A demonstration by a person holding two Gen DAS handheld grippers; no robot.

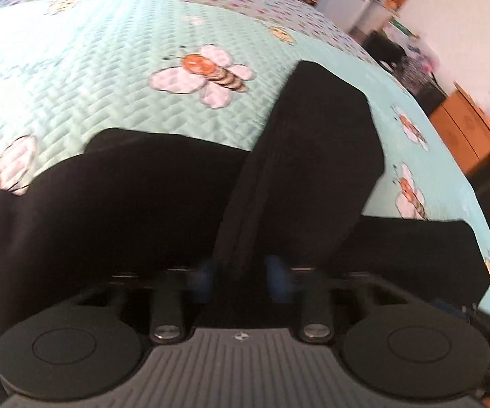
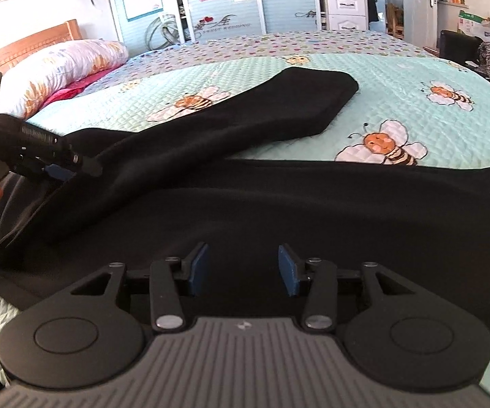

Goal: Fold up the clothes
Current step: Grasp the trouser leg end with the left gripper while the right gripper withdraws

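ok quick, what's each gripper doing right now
left gripper: shut on the black garment's sleeve
right gripper: open, holding nothing, above the black garment

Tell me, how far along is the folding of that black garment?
Early. The black garment lies spread on the bed. In hand: the left tongs grip one long part, lifting it off the bed. The right tongs hover open over the cloth, holding nothing. No finished fold shows, so nearly all the folding remains.
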